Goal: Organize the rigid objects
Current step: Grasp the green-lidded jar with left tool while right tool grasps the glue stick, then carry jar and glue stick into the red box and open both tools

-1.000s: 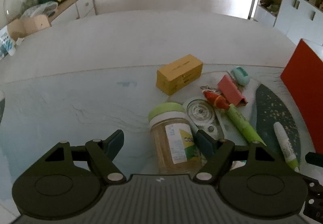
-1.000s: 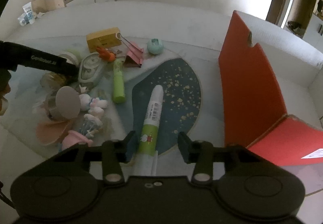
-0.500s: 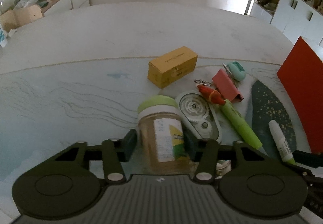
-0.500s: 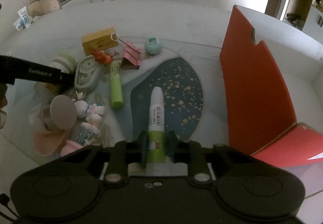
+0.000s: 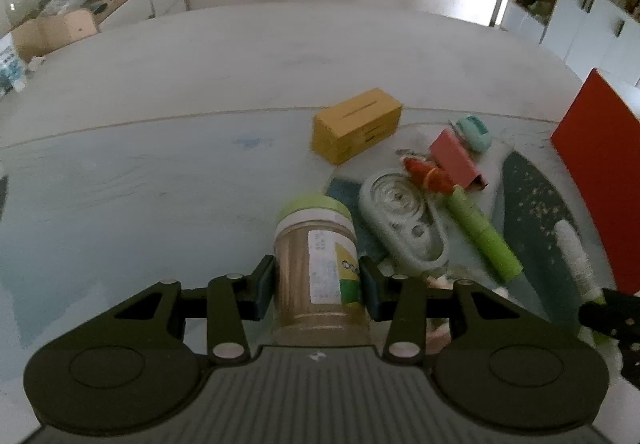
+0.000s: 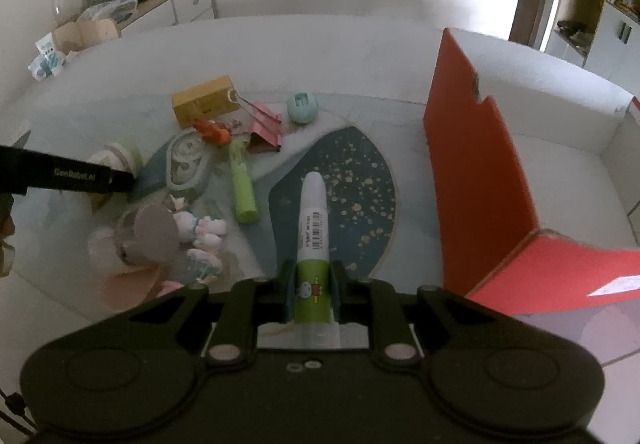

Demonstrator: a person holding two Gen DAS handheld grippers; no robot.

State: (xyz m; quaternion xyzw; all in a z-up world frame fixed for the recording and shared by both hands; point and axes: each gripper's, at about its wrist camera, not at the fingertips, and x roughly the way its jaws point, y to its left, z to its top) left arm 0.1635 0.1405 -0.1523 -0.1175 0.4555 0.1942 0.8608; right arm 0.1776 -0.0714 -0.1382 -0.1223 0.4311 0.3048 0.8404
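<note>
A jar with a pale green lid (image 5: 316,244) and brown contents stands on the table, and my left gripper (image 5: 318,284) is shut on its body, one pad on each side. My right gripper (image 6: 313,286) is shut on the green lower end of a white and green glue tube (image 6: 314,220), which points away over the dark speckled mat (image 6: 360,196). In the right wrist view a black finger of the left gripper (image 6: 72,176) hides most of the jar (image 6: 116,160). The tube (image 5: 576,260) also shows at the right of the left wrist view.
Beyond the jar lie a yellow box (image 5: 356,124), a pink binder clip (image 5: 456,160), a teal round object (image 5: 474,132), a grey tape dispenser (image 5: 404,216), an orange toy (image 5: 428,172) and a green marker (image 5: 484,240). A red open box (image 6: 476,148) stands at the right. Pink and white figurines (image 6: 200,232) lie at the near left.
Both grippers went from open to shut: the left closed on the jar, the right on the glue tube. Neither object has clearly left its place.
</note>
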